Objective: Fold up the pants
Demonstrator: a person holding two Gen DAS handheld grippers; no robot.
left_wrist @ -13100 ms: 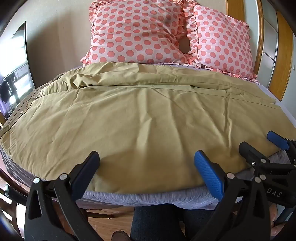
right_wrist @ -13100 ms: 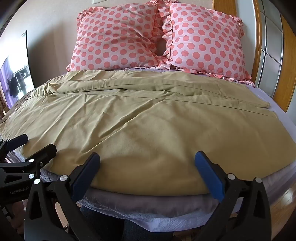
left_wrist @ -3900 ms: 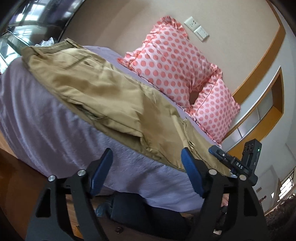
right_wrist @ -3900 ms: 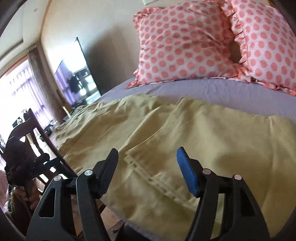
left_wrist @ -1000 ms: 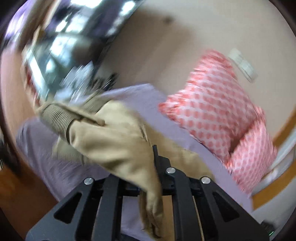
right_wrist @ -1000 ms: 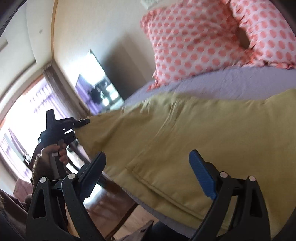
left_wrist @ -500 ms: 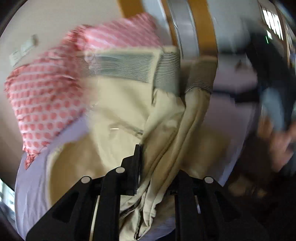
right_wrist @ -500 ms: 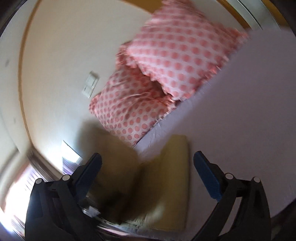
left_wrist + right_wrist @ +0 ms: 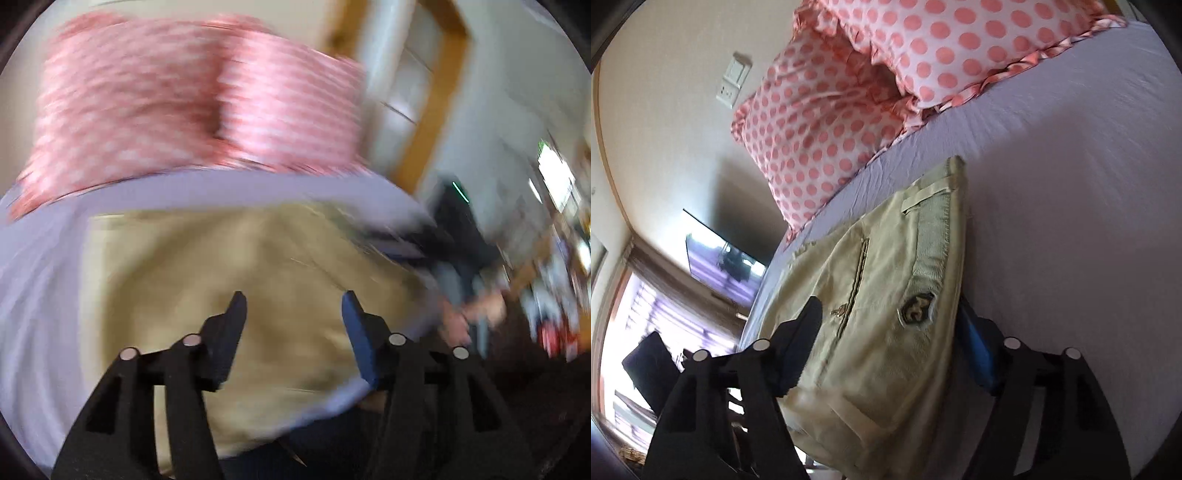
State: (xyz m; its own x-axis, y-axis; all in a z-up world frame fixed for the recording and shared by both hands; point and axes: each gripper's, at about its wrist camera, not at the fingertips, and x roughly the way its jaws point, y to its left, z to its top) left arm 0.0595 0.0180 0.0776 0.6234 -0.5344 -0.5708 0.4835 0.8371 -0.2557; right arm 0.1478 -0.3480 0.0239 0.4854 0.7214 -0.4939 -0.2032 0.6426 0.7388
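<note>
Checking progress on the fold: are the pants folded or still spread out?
Folded. The pants lie as a compact stack on the bed sheet, waistband and pocket on top, layered edges showing.

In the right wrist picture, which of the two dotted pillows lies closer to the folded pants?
The lower-left pillow, beside the wall switch. Its bottom corner nearly reaches the folded pants; the other pillow sits higher, toward the top right.

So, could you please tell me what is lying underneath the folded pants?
The folded pants rest on the lavender bed sheet, which shows around them. Whatever lies directly beneath the fabric is covered.
</note>
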